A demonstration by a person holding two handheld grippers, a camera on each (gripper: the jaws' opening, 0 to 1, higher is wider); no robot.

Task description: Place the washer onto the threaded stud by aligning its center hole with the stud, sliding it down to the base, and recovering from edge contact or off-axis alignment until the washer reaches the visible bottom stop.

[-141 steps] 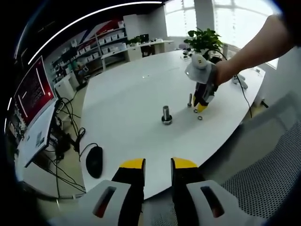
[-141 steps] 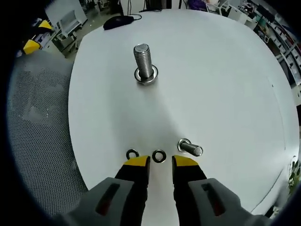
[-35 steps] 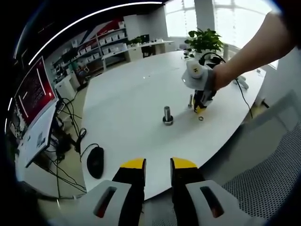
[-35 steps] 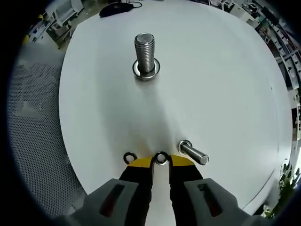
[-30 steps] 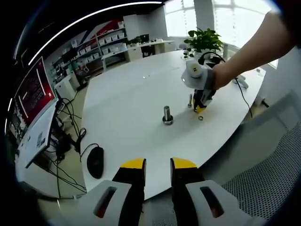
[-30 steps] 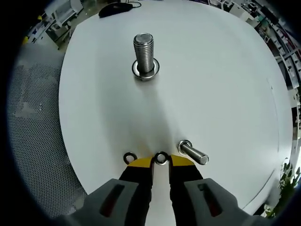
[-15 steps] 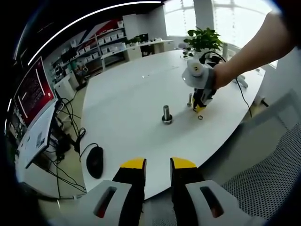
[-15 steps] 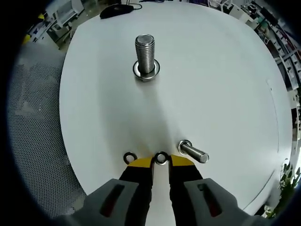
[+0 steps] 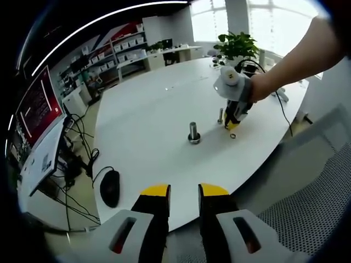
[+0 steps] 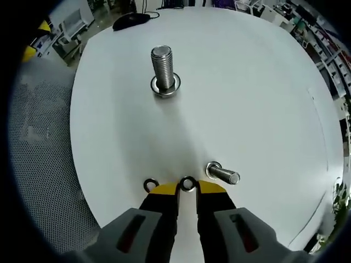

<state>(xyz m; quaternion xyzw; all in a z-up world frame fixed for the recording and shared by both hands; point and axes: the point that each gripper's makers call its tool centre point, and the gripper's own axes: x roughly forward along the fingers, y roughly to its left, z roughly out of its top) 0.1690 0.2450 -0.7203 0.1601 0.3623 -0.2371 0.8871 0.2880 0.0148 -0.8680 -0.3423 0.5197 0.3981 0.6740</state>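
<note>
A large threaded stud [image 10: 163, 67] stands upright on the white table [image 10: 247, 98], with a ring around its base. My right gripper [image 10: 187, 189] rests low at the table's near edge, its yellow-tipped jaws shut on a small dark washer [image 10: 187, 183]. Left of it lies a second washer [image 10: 150, 184], and to the right a small bolt [image 10: 221, 174] lies on its side. In the left gripper view the stud [image 9: 193, 132] stands mid-table, with the right gripper [image 9: 231, 125] held by a hand just right of it. My left gripper [image 9: 184, 192] hovers open off the table's edge, holding nothing.
A black mouse [image 9: 109, 187] lies near the table's left edge, also at the far edge as the mouse [image 10: 130, 19]. A potted plant [image 9: 237, 46] and cables sit at the far end. A mesh chair [image 9: 307, 211] is beside the table and a monitor [image 9: 38, 109] to the left.
Since 4.7 s ago the right jaws have closed in around the middle washer. In the last second the right view has pulled back slightly from the stud; the left gripper holds still.
</note>
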